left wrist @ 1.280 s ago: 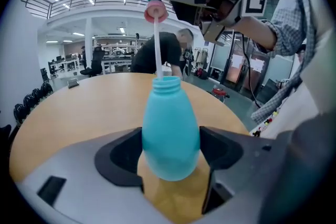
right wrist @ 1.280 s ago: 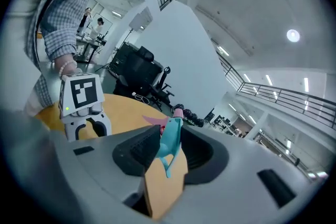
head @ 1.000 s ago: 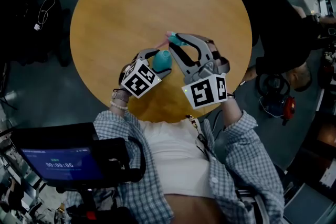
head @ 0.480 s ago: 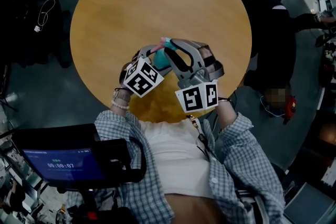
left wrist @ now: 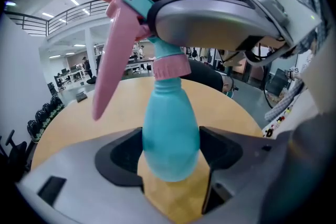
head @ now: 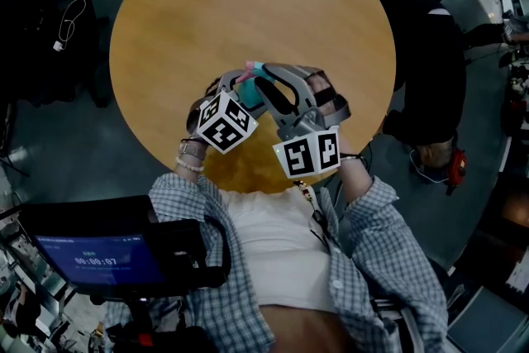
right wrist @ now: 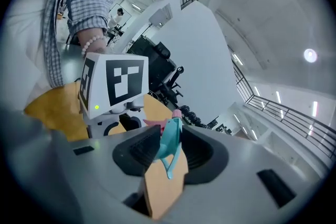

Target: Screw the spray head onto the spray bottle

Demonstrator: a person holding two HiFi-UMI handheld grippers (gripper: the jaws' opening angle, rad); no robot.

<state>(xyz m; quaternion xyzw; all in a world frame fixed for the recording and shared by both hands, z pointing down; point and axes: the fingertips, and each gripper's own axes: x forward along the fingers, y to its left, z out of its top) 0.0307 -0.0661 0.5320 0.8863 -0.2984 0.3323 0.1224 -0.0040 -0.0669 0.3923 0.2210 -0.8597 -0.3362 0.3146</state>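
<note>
One round wooden desk (head: 207,4) lies beneath your work, and neither part of the task rests on it. You hold both in the air over its near edge, which I judge gives you room to turn one part against the other.

Your left tongs (left wrist: 170,150) are closed partway, their pads pressing either side of the rounded lower body of the teal plastic spray bottle (left wrist: 170,123), which stands neck upward. Gripping the wide belly rather than the neck leaves the top end free and makes the bottle the steady half of the pair.

Your right tongs (right wrist: 169,150) reach in over the top and are also closed partway, clamped across the teal spray head (right wrist: 171,136). That likely makes them the turning half.

The spray head sits on the bottle's neck, roughly in line with it. This is where it must be for the thread to catch. Its pink plastic collar (left wrist: 171,66) meets the top of the neck, but I cannot tell whether the threads have engaged or how far it is wound on.

The long pink trigger (left wrist: 112,60) hangs down on one side, clear of the left tongs. It looks unlikely to snag as you twist.
</note>
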